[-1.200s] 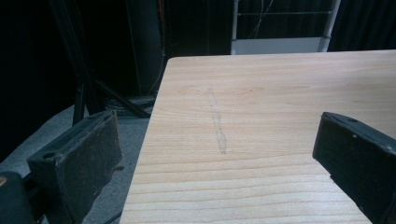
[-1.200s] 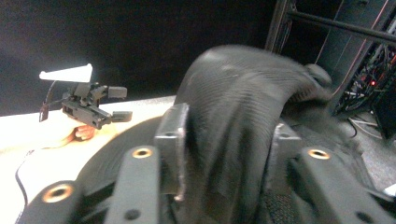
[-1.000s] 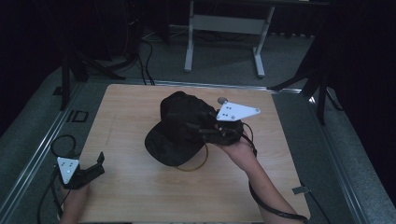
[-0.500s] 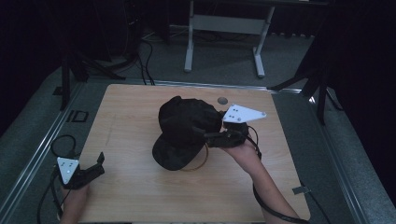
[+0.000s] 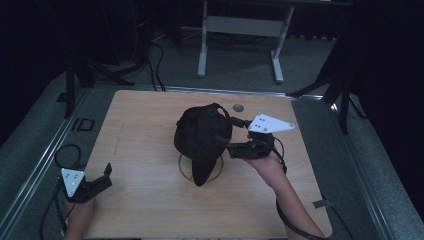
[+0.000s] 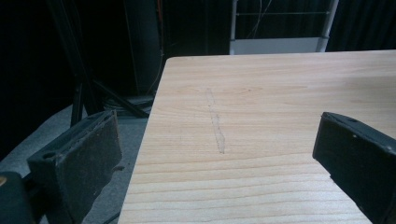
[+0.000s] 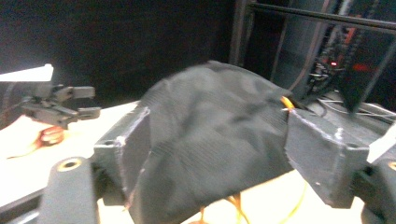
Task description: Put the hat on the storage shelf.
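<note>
the right gripper (image 5: 231,148) clasped the black cap (image 5: 202,137) above an orange ring (image 5: 218,173); the left gripper (image 5: 102,179) sat spread, holding nothing, at the table (image 5: 145,120) edge.

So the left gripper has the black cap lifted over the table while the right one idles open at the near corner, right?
Sides are swapped. In the high view the right gripper holds the black cap over the table; the left gripper idles open at the near corner.
</note>
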Demonstrator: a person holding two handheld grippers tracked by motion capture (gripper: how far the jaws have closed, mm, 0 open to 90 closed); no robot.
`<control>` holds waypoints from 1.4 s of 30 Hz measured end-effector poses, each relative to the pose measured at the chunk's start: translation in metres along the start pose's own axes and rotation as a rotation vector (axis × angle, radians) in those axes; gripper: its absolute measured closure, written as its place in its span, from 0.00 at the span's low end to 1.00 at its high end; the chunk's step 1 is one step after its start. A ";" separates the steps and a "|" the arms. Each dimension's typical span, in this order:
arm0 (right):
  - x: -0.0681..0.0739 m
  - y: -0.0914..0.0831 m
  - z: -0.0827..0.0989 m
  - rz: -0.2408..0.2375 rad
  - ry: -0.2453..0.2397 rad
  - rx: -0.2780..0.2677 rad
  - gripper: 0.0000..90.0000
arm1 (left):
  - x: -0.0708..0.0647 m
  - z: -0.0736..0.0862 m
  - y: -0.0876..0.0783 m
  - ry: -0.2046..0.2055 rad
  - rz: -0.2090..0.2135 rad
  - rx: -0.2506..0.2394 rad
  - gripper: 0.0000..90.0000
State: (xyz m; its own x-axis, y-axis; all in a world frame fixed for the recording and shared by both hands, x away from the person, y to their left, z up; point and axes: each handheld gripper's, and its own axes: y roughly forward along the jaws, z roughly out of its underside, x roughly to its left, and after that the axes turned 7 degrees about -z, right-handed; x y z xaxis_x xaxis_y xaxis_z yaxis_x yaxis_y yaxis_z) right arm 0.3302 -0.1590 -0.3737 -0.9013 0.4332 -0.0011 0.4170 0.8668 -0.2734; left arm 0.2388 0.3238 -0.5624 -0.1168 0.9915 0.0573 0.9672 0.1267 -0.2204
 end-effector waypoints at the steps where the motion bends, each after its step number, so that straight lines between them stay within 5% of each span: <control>1: -0.001 -0.002 0.001 -0.002 0.002 -0.007 0.22 | 0.000 0.000 0.000 0.000 0.000 0.000 0.02; 7: -0.008 -0.018 0.004 0.009 -0.005 -0.044 0.14 | 0.000 0.000 0.000 0.000 0.000 0.001 0.02; 20: -0.031 -0.043 0.033 0.105 0.014 0.037 0.13 | 0.000 0.000 0.000 0.002 0.000 0.001 0.02; 42: -0.062 -0.093 0.143 0.331 0.146 0.169 0.13 | -0.001 0.000 0.000 0.005 -0.001 0.000 0.02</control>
State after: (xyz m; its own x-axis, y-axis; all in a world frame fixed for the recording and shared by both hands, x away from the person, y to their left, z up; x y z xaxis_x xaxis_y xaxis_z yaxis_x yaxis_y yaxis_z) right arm 0.3307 -0.3019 -0.4854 -0.6906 0.7231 0.0174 0.6457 0.6272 -0.4355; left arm 0.2388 0.3231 -0.5624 -0.1166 0.9912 0.0626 0.9670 0.1276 -0.2206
